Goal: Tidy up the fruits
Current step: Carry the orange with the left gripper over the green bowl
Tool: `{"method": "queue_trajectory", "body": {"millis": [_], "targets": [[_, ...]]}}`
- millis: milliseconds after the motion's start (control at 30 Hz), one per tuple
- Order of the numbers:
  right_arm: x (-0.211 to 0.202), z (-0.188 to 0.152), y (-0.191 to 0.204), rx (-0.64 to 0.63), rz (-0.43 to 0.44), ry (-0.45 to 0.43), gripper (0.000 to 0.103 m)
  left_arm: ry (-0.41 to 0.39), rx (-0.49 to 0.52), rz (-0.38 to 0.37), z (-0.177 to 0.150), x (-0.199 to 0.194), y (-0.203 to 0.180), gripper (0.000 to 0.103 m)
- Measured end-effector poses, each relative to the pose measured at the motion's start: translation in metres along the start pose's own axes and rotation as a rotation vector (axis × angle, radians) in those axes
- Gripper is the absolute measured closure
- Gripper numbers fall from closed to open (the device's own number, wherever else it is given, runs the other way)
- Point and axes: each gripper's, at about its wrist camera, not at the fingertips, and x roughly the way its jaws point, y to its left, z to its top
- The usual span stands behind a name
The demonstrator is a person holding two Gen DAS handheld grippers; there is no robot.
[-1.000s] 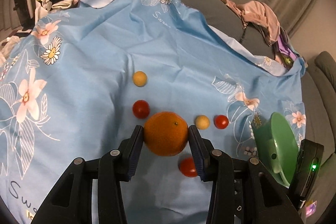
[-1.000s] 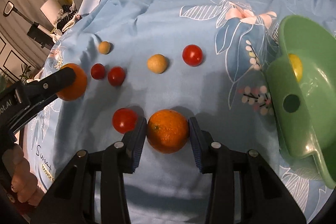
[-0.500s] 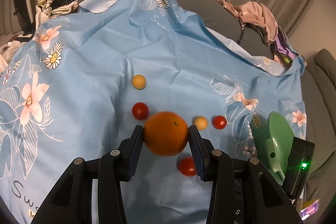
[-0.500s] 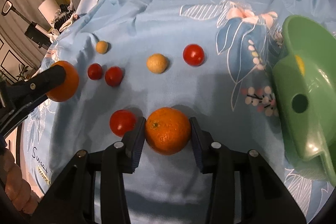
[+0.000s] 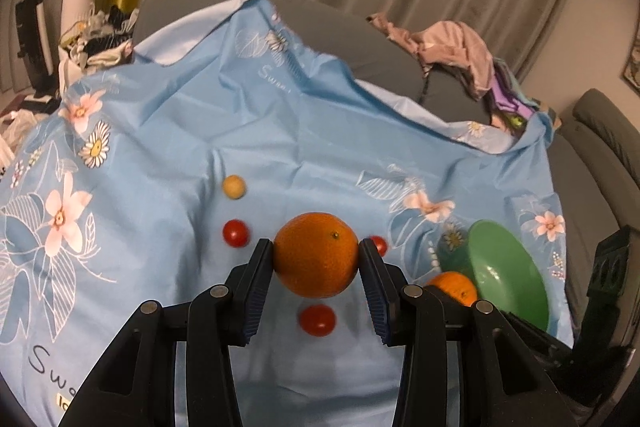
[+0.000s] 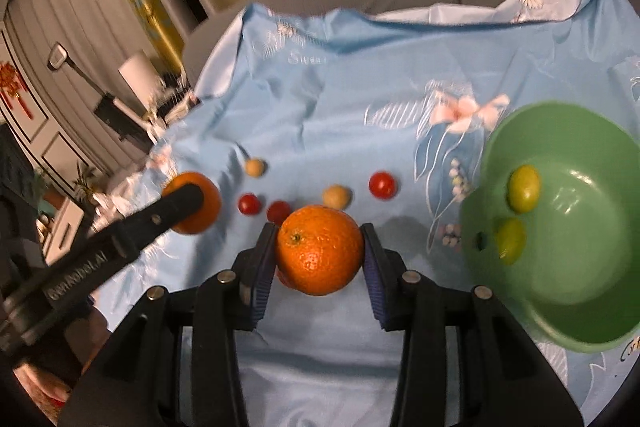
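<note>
Two oranges, each clamped and raised off the blue floral cloth (image 5: 168,131): one orange (image 5: 316,254) squeezed between the left gripper (image 5: 316,263) pads, another orange (image 6: 320,251) pinched in the right gripper (image 6: 320,259). To the right, green bowl (image 6: 568,291) holding two yellow-green fruits (image 6: 524,188). On the cloth, loose cherry tomatoes (image 6: 383,185) and small tan fruits (image 6: 337,196) between bowl and left gripper.

Two oranges (image 6: 319,250) – four tomatoes (image 6: 383,185)
</note>
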Motion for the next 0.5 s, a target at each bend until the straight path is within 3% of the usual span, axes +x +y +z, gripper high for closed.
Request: {"method": "queue_trajectory", "body": {"millis": [500], "targets": [[-0.062,0.012,-0.049,0.111,0.012,-0.165,0.062,-0.046,0.078,-0.081,0.001,0.0,-0.068,0.06]]}}
